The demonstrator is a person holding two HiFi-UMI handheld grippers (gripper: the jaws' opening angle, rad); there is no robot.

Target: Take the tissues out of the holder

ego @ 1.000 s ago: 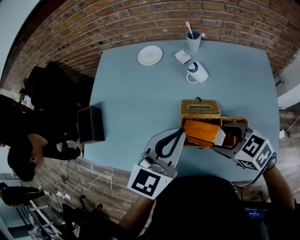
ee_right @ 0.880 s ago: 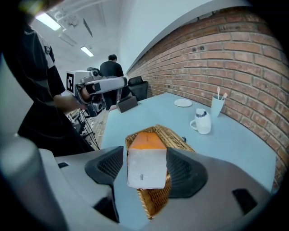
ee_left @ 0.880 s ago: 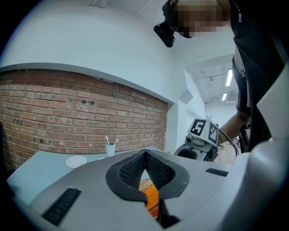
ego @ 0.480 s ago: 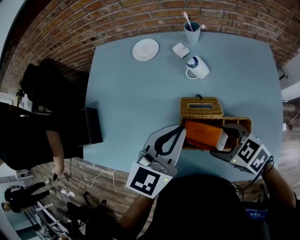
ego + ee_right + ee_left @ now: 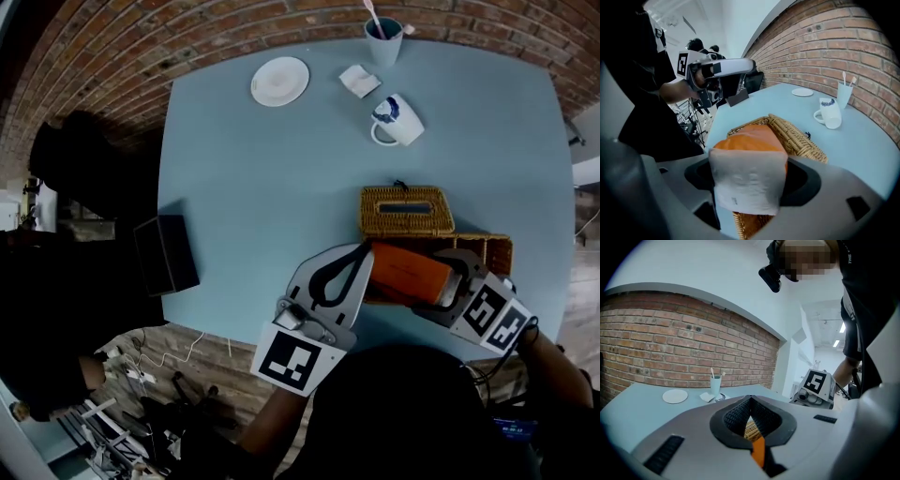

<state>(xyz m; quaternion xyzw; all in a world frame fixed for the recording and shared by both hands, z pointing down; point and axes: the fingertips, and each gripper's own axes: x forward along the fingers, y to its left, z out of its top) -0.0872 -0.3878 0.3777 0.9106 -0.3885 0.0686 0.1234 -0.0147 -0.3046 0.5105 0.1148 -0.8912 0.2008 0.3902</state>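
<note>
While the right gripper [image 5: 454, 281] held the tissue pack [image 5: 409, 272] over the wicker holder [image 5: 494, 246], the step in hand appeared to be lifting it clear. Its jaws were clamped on the pack's white end, which filled the gap between them in the right gripper view. To do this well, the lift should probably go straight up until the far end clears the rim, with a firm squeeze, since the soft pack could sag or slip.

The left gripper [image 5: 357, 261] had its jaws closed together on nothing, tips just beside the pack's other end. It could steady the holder if that dragged along.

The pack was a soft oblong block in orange wrap with a bare white end. It lay tilted, partly inside the open holder. The woven lid [image 5: 405, 212] sat beside the holder on the blue tabletop [image 5: 281, 178].
</note>
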